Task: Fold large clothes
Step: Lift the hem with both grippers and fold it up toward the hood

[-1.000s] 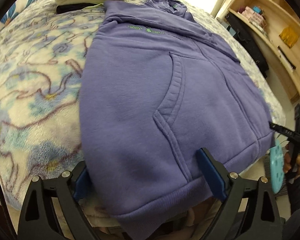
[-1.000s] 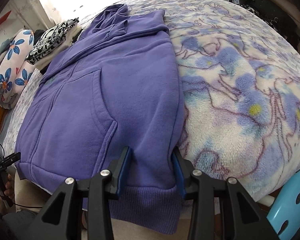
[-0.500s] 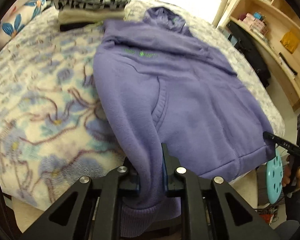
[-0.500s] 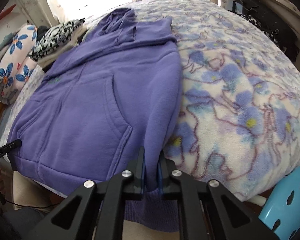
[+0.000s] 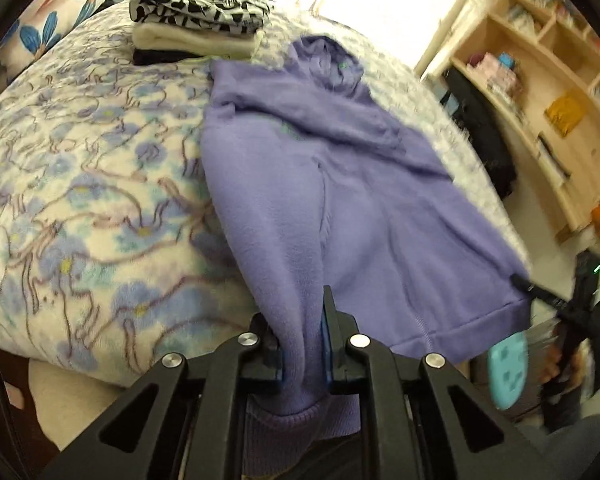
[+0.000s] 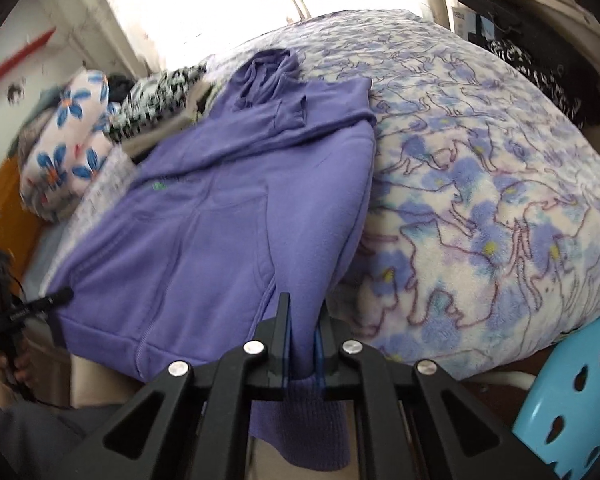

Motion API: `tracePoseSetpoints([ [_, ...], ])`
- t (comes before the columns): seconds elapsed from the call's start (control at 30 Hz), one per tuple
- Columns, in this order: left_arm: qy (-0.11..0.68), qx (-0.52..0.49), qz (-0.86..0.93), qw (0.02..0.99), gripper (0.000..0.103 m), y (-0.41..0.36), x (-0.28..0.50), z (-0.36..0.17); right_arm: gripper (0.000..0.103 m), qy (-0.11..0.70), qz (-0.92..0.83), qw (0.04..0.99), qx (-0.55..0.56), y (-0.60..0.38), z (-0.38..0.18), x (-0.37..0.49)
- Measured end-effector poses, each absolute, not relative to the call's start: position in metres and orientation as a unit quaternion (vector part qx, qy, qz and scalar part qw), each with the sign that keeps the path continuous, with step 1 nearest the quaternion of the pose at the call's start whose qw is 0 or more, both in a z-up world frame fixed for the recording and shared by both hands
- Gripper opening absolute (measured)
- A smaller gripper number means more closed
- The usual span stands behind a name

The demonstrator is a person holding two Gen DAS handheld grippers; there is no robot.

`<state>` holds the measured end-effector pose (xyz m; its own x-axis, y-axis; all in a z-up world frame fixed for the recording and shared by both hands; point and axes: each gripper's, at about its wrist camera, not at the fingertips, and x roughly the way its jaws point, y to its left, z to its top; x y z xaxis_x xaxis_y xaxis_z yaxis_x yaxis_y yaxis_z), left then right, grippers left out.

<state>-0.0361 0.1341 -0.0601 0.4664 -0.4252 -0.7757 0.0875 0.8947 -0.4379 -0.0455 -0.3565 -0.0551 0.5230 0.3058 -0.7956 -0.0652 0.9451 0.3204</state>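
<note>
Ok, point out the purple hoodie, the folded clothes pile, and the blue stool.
purple fleece hoodie point(image 5: 380, 208), left wrist view, front panel.
pile of folded clothes point(image 5: 200, 20), left wrist view, black-and-white patterned top layer.
light blue plastic stool point(image 6: 580, 392), right wrist view, perforated seat.

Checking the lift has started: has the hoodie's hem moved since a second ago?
Yes. The hoodie hem corner, flat on the bed then, is now pinched in the left tongs and raised off the blanket; the right tongs did likewise.
</note>
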Motion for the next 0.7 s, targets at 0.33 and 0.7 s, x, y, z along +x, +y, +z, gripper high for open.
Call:
tracePoseSetpoints([
  [0.33, 0.410, -0.197, -0.164, 0.875, 0.013, 0.157, 0.069, 0.007, 0.009, 0.401, 0.113, 0.888, 0.193, -0.366, 0.011, 0.051],
  [0.7, 0.447, -0.241, -0.121, 0.853, 0.031, 0.155, 0.260, -0.008, 0.016, 0.428, 0.048, 0.857, 0.283, -0.377, 0.001, 0.238],
])
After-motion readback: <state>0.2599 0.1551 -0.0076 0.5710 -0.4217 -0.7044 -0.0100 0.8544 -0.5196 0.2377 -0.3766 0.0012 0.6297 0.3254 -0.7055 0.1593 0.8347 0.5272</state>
